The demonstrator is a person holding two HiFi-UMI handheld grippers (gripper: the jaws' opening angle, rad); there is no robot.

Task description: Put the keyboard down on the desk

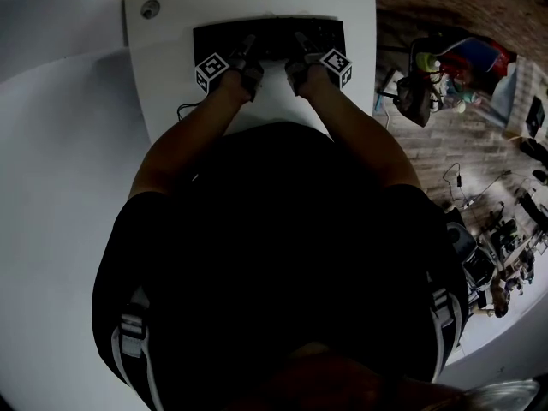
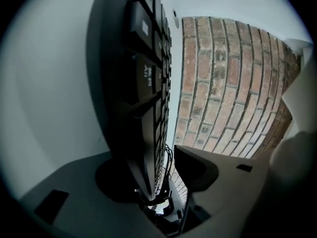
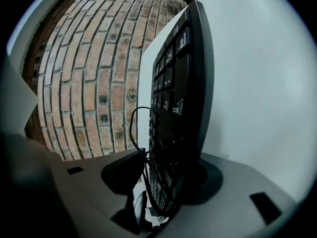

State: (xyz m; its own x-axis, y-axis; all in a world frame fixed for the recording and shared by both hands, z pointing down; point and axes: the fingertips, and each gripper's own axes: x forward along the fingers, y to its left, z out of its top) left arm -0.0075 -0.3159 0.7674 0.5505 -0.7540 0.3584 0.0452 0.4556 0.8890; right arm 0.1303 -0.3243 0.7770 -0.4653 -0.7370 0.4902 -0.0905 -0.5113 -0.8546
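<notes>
Already the keyboard (image 1: 270, 37) lies flat on the white desk (image 1: 167, 84), toward its far side, so I judge the putting-down done. My left gripper (image 2: 161, 170) and right gripper (image 3: 166, 177) sit at the keyboard's near edge, each with jaws spread wide. That edge stands between them, but the pad over the keys hangs apart from it, so neither grips. What's left, I think, is drawing both out. A thin black cable (image 3: 132, 128) loops beside the keyboard at the right gripper and could snag. Beyond the keyboard the desk soon ends at brick.
</notes>
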